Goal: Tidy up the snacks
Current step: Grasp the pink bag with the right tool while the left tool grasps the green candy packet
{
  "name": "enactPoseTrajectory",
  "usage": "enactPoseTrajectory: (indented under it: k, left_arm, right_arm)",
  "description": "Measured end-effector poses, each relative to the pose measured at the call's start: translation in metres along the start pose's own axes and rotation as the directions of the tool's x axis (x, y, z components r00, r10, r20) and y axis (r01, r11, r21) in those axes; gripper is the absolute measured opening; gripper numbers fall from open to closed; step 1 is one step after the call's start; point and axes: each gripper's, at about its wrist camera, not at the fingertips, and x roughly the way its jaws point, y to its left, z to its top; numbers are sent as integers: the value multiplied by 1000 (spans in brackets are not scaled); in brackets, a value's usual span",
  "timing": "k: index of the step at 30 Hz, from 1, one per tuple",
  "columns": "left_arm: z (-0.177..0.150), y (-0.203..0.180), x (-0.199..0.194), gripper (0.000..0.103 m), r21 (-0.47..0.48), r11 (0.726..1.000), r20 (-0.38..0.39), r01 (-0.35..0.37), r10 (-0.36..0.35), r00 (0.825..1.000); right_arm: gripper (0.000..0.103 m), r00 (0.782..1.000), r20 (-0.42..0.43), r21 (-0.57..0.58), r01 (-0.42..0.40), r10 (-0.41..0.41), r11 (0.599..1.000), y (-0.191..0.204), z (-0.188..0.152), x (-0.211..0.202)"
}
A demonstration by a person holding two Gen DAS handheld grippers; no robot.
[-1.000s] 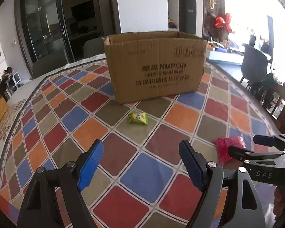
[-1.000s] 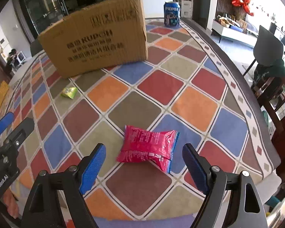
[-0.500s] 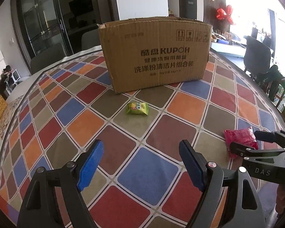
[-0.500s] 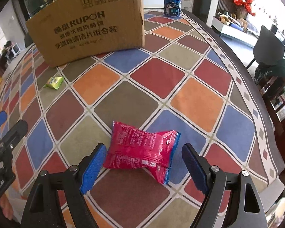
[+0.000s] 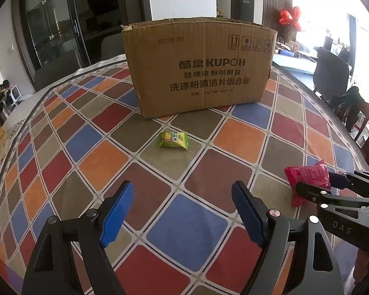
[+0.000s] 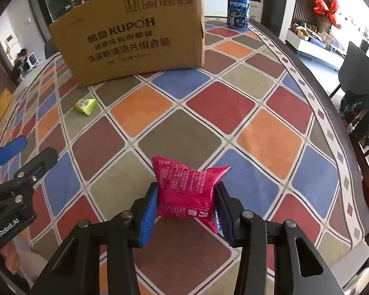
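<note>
Right hand-held gripper (image 6: 185, 209): we have just been closing on red packet (image 6: 188, 191), now clamped for boxing | left hand-held gripper (image 5: 182, 211): apart, empty, aimed at green packet (image 5: 173, 140) | box (image 5: 199, 68): our destination.

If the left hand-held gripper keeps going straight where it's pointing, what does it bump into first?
Probably just the checkered tablecloth. The left hand-held gripper is open and tilts down at a bare patch. The green snack lies farther ahead, and the cardboard box beyond that. Depth is hard to judge.
</note>
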Motion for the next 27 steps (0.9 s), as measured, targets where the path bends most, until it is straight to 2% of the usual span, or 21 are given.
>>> enactPoseTrajectory:
  k: [13, 18, 20, 27]
  left_arm:
    - [26, 18, 12, 81, -7, 1000, 46, 12, -12, 999]
    - [37, 25, 30, 74, -12, 999, 33, 40, -40, 999]
    - [41, 28, 41, 68, -19, 998, 18, 58, -58, 998]
    - [46, 32, 72, 58, -55, 992, -44, 116, -119, 992]
  right_arm:
    - [45, 993, 78, -28, -82, 84, 996, 19, 33, -5]
    - [45, 990, 97, -39, -102, 106, 994, 27, 51, 2]
    - [45, 989, 99, -40, -107, 110, 993, 30, 58, 7]
    - [45, 988, 104, -46, -109, 113, 993, 39, 75, 18]
